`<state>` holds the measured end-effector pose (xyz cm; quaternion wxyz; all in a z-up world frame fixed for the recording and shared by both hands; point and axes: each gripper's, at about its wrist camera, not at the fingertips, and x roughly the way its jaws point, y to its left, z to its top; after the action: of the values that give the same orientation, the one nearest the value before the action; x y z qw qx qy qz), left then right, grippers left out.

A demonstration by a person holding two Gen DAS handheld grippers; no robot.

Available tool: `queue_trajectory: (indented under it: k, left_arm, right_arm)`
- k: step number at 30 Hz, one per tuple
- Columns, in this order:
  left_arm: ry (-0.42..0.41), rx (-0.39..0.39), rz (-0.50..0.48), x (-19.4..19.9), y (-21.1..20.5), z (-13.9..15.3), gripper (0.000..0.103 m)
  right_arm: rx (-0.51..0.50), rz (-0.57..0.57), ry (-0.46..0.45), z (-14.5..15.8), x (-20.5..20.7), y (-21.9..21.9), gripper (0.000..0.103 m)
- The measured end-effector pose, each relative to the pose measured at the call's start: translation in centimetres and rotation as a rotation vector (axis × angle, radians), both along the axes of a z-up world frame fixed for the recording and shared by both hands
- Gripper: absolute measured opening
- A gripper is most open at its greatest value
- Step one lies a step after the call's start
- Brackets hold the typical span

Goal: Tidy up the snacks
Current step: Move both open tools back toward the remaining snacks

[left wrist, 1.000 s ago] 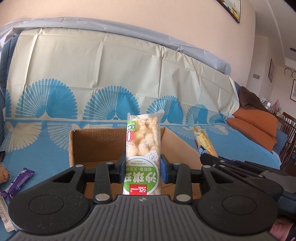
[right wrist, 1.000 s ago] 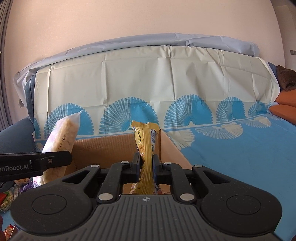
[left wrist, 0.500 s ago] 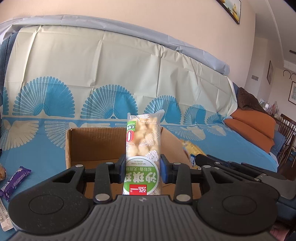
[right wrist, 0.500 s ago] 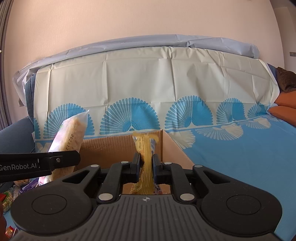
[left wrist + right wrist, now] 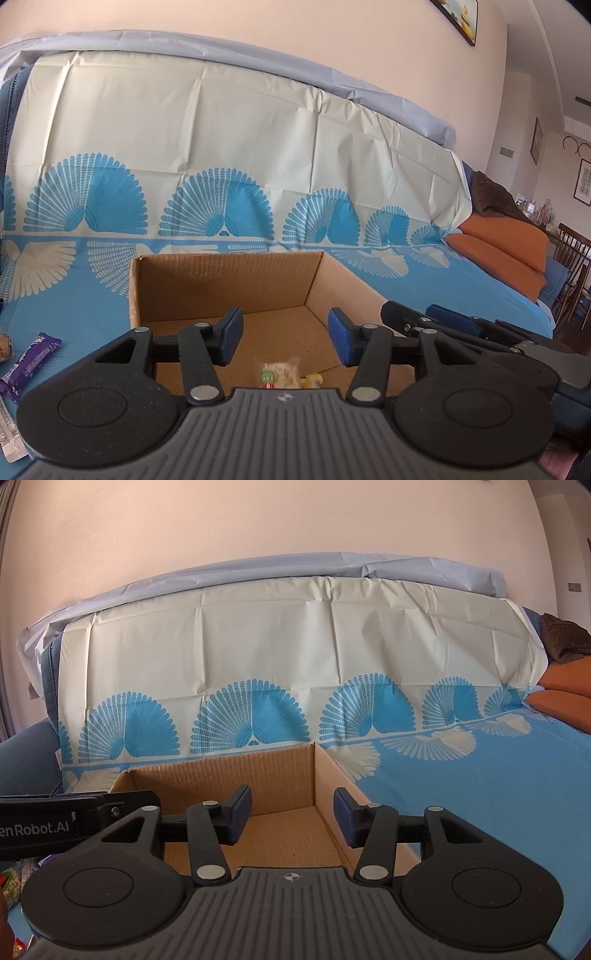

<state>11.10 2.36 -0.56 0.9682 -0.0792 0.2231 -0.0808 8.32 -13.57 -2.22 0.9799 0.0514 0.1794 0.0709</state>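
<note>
Two snack packets (image 5: 282, 374) lie on the floor of the cardboard box (image 5: 221, 284), both grippers, left (image 5: 284, 338) and right (image 5: 291, 818), hang above with jaws opening and empty, while a purple bar (image 5: 31, 360) waits outside on the blue cover.

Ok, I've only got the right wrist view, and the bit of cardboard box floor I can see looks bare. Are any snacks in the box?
Observer: Yes. The left wrist view shows a pale puffed-snack packet, blurred, low inside the cardboard box at its near end.
Operator: Only that one?
Observer: No, a yellow packet sits right beside it.
Operator: Anything outside the box?
Observer: A purple wrapper lies on the blue cover, left of the box.
</note>
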Motion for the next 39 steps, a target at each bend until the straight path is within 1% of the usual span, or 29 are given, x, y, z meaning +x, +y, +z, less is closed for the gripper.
queue_trajectory:
  k: [4, 7, 10, 12, 16, 18, 20, 22, 23, 24, 25, 26, 27, 29, 30, 31, 34, 35, 37, 39]
  left_arm:
    - [-0.046, 0.025, 0.033, -0.6, 0.6, 0.2, 0.056]
    - [-0.069, 0.069, 0.059, -1.2, 1.2, 0.2, 0.056]
    - [-0.068, 0.108, 0.073, -2.0, 2.0, 0.4, 0.056]
    - [-0.053, 0.116, 0.076, -2.7, 2.8, 0.5, 0.052]
    - [-0.033, 0.141, 0.093, -4.7, 4.5, 1.1, 0.038]
    - [-0.033, 0.159, 0.102, -6.0, 5.3, 1.5, 0.038]
    - [-0.04, 0.18, 0.114, -7.3, 6.1, 1.9, 0.034]
    - [-0.047, 0.199, 0.133, -8.6, 6.9, 2.4, 0.033]
    - [-0.045, 0.204, 0.139, -9.3, 7.6, 2.7, 0.03]
    - [-0.044, 0.214, 0.139, -9.8, 8.1, 3.1, 0.029]
    - [-0.047, 0.242, 0.144, -10.4, 8.8, 3.6, 0.027]
    - [-0.05, 0.276, 0.149, -11.0, 9.4, 4.0, 0.027]
    - [-0.054, 0.324, 0.15, -11.6, 10.1, 4.4, 0.027]
    - [-0.059, 0.421, 0.165, -12.7, 11.5, 4.8, 0.025]
    - [-0.051, 0.452, 0.178, -13.3, 12.4, 4.7, 0.025]
    - [-0.038, 0.466, 0.193, -13.9, 13.3, 4.3, 0.025]
    - [0.027, 0.464, 0.253, -15.4, 15.7, 1.7, 0.025]
    - [0.064, 0.447, 0.286, -15.6, 16.4, 0.8, 0.024]
    - [0.019, 0.424, 0.36, -16.5, 17.6, 0.6, 0.025]
    - [0.037, 0.37, 0.403, -16.4, 18.8, 0.5, 0.025]
  right_arm:
    - [-0.002, -0.012, 0.004, 0.0, -0.1, 0.4, 0.056]
    - [-0.002, -0.014, 0.006, 0.1, -0.2, 0.6, 0.056]
    - [-0.004, -0.013, 0.003, 0.1, -0.5, 1.0, 0.056]
    - [-0.004, -0.009, 0.001, 0.3, -0.9, 1.5, 0.056]
    - [0.017, 0.006, -0.002, 0.7, -1.9, 2.5, 0.056]
    - [0.028, 0.016, -0.006, 1.0, -2.5, 3.1, 0.056]
    - [0.039, 0.03, -0.011, 1.5, -3.1, 3.9, 0.056]
    - [0.049, 0.049, -0.017, 2.0, -3.7, 4.7, 0.056]
    - [0.053, 0.06, -0.018, 2.2, -4.1, 5.2, 0.056]
    - [0.056, 0.073, -0.02, 2.4, -4.4, 5.7, 0.053]
    - [0.058, 0.088, -0.023, 2.6, -4.7, 6.2, 0.051]
    - [0.059, 0.107, -0.026, 2.8, -5.1, 6.8, 0.046]
    - [0.058, 0.129, -0.03, 2.9, -5.4, 7.3, 0.042]
    - [0.055, 0.174, -0.033, 3.1, -6.0, 8.5, 0.038]
    - [0.055, 0.192, -0.034, 3.2, -6.2, 9.0, 0.035]
    - [0.056, 0.211, -0.033, 3.3, -6.4, 9.6, 0.035]
    - [0.057, 0.278, -0.005, 3.0, -6.5, 11.3, 0.035]
    - [0.055, 0.304, 0.009, 2.8, -6.5, 11.9, 0.035]
    - [0.041, 0.353, 0.033, 2.3, -6.5, 13.3, 0.035]
    - [0.022, 0.415, 0.056, 1.7, -6.9, 14.8, 0.035]
